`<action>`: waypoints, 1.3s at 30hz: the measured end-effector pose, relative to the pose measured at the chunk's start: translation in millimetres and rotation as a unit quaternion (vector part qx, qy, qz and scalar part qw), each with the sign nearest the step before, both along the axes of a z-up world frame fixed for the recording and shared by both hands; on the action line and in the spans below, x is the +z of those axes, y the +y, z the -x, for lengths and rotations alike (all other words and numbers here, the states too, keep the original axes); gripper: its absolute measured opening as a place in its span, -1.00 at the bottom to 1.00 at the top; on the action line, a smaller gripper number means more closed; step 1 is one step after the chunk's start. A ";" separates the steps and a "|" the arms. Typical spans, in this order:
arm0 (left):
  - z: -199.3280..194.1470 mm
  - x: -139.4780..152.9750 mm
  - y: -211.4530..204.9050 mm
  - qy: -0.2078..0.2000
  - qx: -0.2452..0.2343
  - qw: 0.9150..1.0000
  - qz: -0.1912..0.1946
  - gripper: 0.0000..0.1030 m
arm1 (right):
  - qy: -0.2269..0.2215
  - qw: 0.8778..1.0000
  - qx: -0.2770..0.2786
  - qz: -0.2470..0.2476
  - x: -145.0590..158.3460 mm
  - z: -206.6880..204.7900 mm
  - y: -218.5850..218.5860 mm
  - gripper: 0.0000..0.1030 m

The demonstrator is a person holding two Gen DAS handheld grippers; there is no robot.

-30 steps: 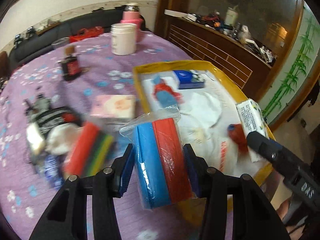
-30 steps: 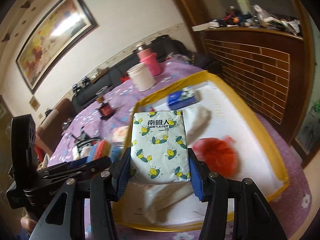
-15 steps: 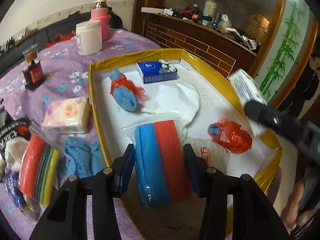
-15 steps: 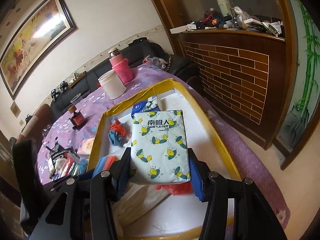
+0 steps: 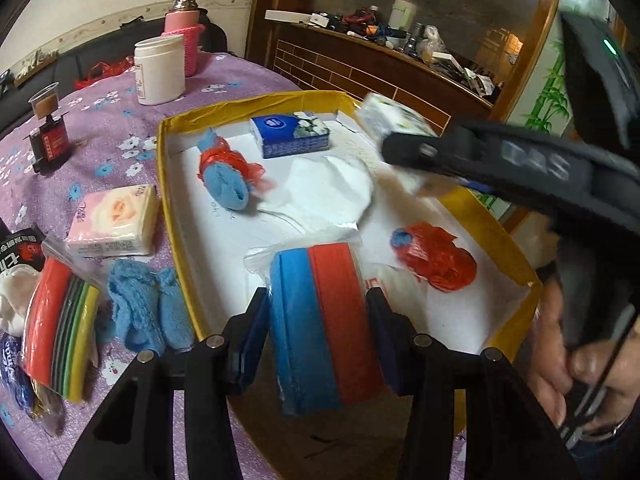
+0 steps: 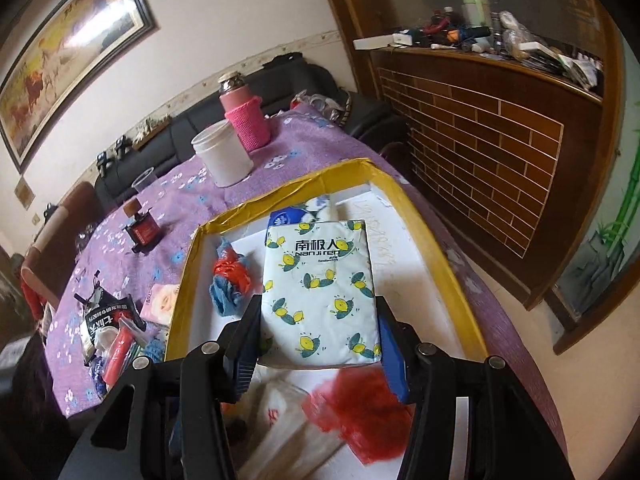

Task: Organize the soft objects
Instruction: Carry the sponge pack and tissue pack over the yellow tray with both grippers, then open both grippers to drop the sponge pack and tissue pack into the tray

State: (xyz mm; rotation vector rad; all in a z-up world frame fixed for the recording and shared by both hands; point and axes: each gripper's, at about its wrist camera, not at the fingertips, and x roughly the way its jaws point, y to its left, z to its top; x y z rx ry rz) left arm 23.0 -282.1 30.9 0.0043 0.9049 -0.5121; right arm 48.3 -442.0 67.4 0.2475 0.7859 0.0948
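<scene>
My left gripper (image 5: 318, 320) is shut on a bagged pack of blue and red sponges (image 5: 324, 320), held over the near end of the yellow-rimmed tray (image 5: 166, 184). My right gripper (image 6: 316, 328) is shut on a white tissue pack with lemon print (image 6: 320, 284), above the tray (image 6: 436, 248); that same pack (image 5: 394, 118) shows blurred at the right of the left wrist view. In the tray lie a blue tissue pack (image 5: 290, 136), a blue cloth in red plastic (image 5: 226, 172), white cloth (image 5: 320, 190) and a red plastic bundle (image 5: 438, 260).
On the purple flowered tablecloth left of the tray lie a pink tissue pack (image 5: 114, 222), a blue knitted cloth (image 5: 146, 310) and a bag of coloured sponges (image 5: 60, 328). Farther back stand a white jar (image 5: 160, 70), a pink-sleeved flask (image 5: 186, 38) and a small red bottle (image 5: 50, 140). A person's hand (image 5: 560, 352) is at right.
The left gripper carried the sponge pack from the tray's left rim to over its near end. The right gripper swung with the tissue pack toward the tray's far right.
</scene>
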 end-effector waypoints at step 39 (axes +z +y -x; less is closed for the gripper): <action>12.8 14.9 1.1 -0.050 0.003 0.999 0.015 0.41 | -0.039 0.997 -0.061 -0.037 12.3 54.6 -18.5 0.43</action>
